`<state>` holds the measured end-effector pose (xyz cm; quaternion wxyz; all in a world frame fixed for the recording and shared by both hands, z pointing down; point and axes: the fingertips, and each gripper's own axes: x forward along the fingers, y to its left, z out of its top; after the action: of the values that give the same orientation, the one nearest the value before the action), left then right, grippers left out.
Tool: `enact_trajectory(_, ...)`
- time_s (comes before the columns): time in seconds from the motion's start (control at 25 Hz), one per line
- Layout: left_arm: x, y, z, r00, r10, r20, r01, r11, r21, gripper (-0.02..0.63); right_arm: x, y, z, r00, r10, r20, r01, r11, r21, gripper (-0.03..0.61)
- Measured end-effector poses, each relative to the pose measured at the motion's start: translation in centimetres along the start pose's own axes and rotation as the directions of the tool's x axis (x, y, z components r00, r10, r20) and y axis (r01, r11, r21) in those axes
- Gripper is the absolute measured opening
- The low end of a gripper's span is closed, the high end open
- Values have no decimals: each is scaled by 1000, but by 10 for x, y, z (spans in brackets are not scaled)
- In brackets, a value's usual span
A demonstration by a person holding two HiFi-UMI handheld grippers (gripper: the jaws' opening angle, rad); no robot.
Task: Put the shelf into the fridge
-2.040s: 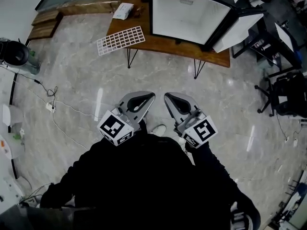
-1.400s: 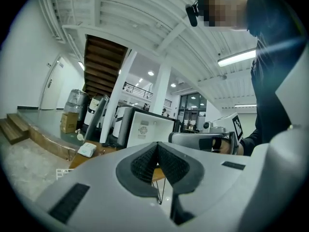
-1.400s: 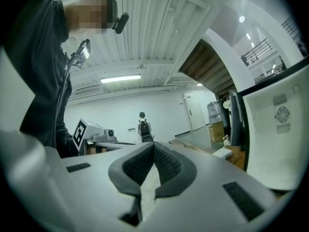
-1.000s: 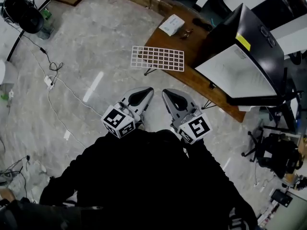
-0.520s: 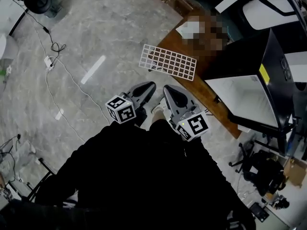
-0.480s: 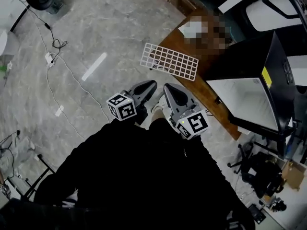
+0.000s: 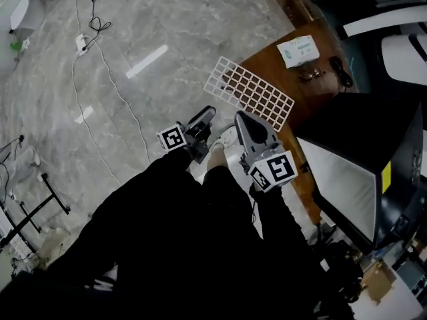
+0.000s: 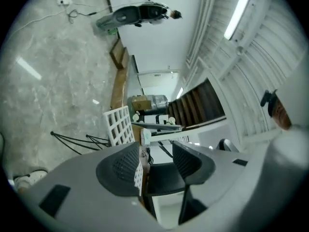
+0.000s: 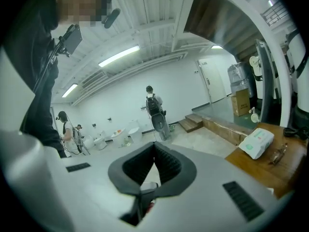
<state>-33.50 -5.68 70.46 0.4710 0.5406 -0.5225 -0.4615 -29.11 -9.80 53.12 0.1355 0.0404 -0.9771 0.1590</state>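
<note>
The white wire-grid shelf (image 7: pixel 250 101) lies on the corner of a brown wooden table (image 7: pixel 313 79), partly overhanging its edge. It also shows in the left gripper view as the shelf (image 8: pixel 118 125), beyond the jaws. The black fridge (image 7: pixel 357 179) stands on the table to the right, its white inside facing left. My left gripper (image 7: pixel 205 117) hangs just short of the shelf's near edge. Its jaws are opening, with nothing between them (image 8: pixel 154 162). My right gripper (image 7: pixel 244 121) is beside it, shut and empty (image 9: pixel 154 159).
A tissue pack (image 7: pixel 298 49) and glasses (image 7: pixel 308 74) lie on the table beyond the shelf. A cable with a power strip (image 7: pixel 83 43) runs over the marble floor at the left. Black metal legs (image 7: pixel 40 205) stand at the lower left. People (image 9: pixel 153 105) stand far off.
The head view has swung and come nearer, so the shelf and table now lie right in front of the grippers. The left jaws have parted; the right jaws stay shut.
</note>
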Motion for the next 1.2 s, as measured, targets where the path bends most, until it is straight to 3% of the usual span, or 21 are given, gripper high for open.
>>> enact_trajectory(0.08,0,28,-1,998,36,49,-34,998,-54,214,1,-13,-5,1000,19,-14,-18,1000,26,5)
enact_trajectory(0.4,17,98,3,984,117,135,-105,990,-93,235,0,-62,-26,997,40,-69,-35,997,75,6)
enact_trajectory(0.8,75,111,40,975,33,220,-16,997,-81,247,-7,-93,-53,992,42,-118,-29,993,110,6)
enact_trajectory(1.0,94,114,42,971,35,235,-12,995,-96,245,-15,-104,-57,993,19,-119,-4,993,122,5)
enact_trajectory(1.12,95,116,48,961,43,272,-15,995,-102,171,-21,-110,-62,992,2,-126,14,991,130,5)
enact_trajectory(1.2,94,115,50,958,52,282,-25,995,-98,39,-25,-113,-63,992,-9,-128,26,991,133,5)
